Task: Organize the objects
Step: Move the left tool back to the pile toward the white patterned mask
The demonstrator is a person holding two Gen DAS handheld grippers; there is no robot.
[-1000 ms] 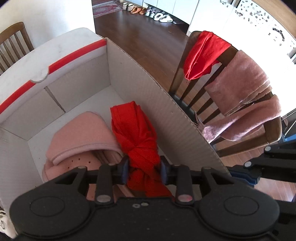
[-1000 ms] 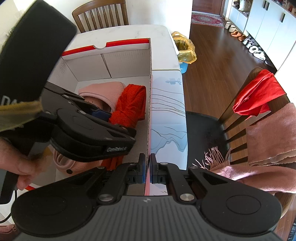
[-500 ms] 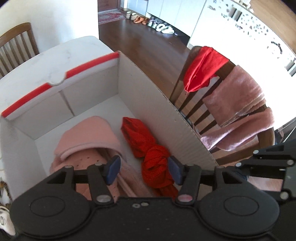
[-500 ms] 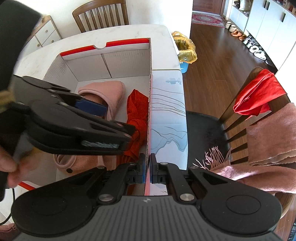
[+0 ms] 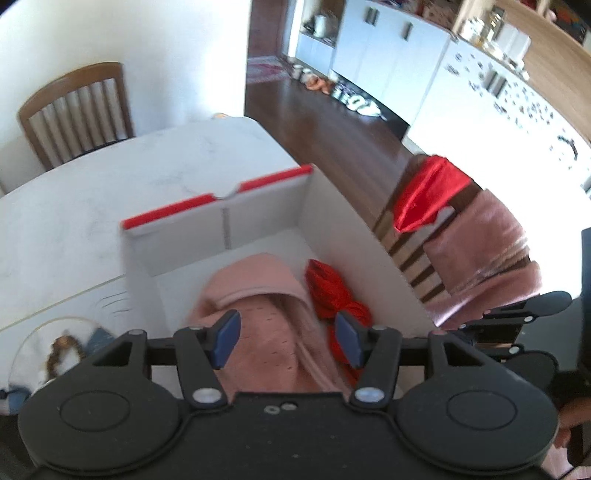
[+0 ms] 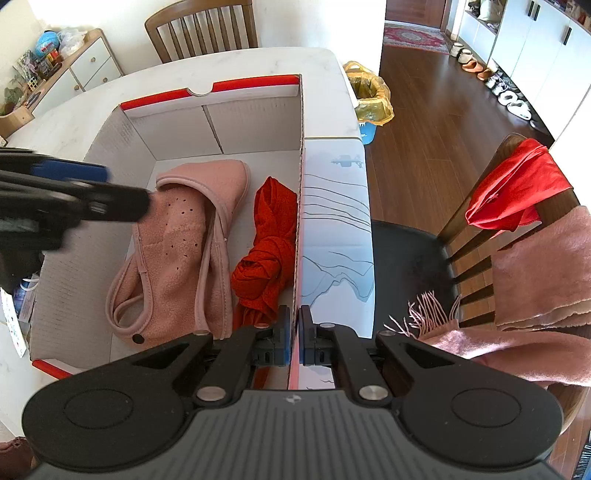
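A white cardboard box with red edges [image 6: 255, 122] stands open on the table. Inside lie a pink fleece garment [image 6: 177, 243] and a knotted red scarf [image 6: 269, 251] against the right wall. They also show in the left wrist view: the garment [image 5: 258, 291], the scarf [image 5: 332, 291]. My left gripper [image 5: 286, 338] is open and empty, raised above the box. It shows blurred at the left of the right wrist view [image 6: 70, 192]. My right gripper [image 6: 294, 339] is shut on the box's right wall [image 6: 298, 258]. A red cloth [image 6: 513, 192] and pink scarves [image 6: 543, 266] hang on a chair back.
The box's lid flap [image 6: 336, 229] lies folded out to the right over the table edge. A wooden chair [image 6: 413, 266] with a black seat stands right of it. Another chair [image 6: 203, 29] is behind the marble table [image 5: 110, 192]. A bin with a yellow bag [image 6: 369, 96] sits on the floor.
My left gripper let go of the red scarf, opened, and rose up and back out of the box. The scarf now lies inside. The right gripper has not moved.
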